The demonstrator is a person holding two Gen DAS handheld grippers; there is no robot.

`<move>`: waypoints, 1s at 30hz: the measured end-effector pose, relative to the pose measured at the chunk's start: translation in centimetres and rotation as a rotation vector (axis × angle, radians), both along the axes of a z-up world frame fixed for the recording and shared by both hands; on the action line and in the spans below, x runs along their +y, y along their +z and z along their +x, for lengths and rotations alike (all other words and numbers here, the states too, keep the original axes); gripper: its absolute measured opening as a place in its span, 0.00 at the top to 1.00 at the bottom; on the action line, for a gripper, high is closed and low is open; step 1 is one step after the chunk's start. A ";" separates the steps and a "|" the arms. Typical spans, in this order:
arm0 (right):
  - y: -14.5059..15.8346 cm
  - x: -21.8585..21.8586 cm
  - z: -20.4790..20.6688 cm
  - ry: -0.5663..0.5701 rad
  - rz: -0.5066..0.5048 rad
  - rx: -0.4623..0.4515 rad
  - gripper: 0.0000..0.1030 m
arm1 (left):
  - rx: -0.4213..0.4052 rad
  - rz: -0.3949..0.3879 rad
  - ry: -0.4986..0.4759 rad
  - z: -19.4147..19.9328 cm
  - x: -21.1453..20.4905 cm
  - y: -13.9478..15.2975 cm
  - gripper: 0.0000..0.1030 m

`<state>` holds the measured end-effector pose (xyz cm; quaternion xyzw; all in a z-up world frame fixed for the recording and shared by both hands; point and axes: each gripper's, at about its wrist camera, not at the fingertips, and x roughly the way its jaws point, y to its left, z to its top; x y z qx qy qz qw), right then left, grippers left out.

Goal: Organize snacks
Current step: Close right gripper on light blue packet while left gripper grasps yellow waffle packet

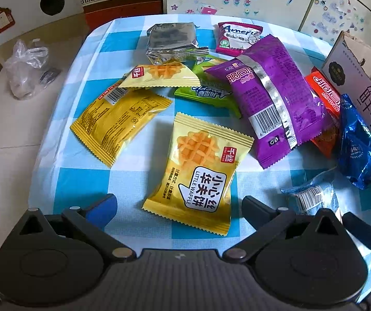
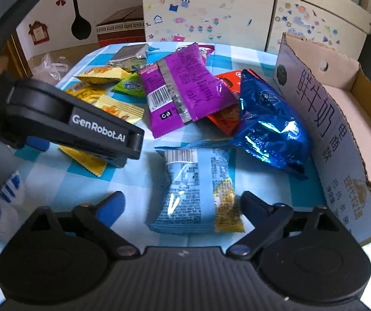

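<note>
Snack packets lie scattered on a blue-and-white checked tablecloth (image 1: pixel 63 171). My left gripper (image 1: pixel 177 207) is open above a yellow waffle packet (image 1: pixel 198 171), which lies between its fingers untouched. My right gripper (image 2: pixel 182 207) is open too. A light blue packet (image 2: pixel 195 194) lies flat between its fingers, close to the right one. Further back are a purple packet (image 2: pixel 185 88), a shiny blue foil packet (image 2: pixel 268 121) and an orange packet (image 2: pixel 224 121) partly under them. Two more yellow packets (image 1: pixel 118 121), a green one (image 1: pixel 206 90), a silver one (image 1: pixel 172 41) and a maroon one (image 1: pixel 234 39) lie beyond.
An open cardboard box (image 2: pixel 341 119) stands along the table's right side, its near wall beside the blue foil packet. The left gripper's black body (image 2: pixel 81 124) crosses the left of the right wrist view. A plastic bag (image 1: pixel 27 67) lies on the floor to the left. Cabinets stand behind.
</note>
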<state>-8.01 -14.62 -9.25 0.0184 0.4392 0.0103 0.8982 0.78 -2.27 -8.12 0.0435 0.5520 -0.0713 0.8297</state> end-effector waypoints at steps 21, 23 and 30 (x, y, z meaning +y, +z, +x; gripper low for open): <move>1.4 -2.0 0.1 -0.062 0.072 -0.007 0.49 | -0.062 0.003 -0.107 -1.2 -1.8 1.1 0.31; 1.8 -2.3 0.1 -0.073 0.117 -0.005 0.49 | -0.080 0.020 -0.105 -1.5 -1.9 1.4 0.31; 3.6 -1.9 -0.3 -0.061 0.120 -0.061 0.49 | -0.142 0.026 -0.105 -2.0 -1.8 3.4 0.33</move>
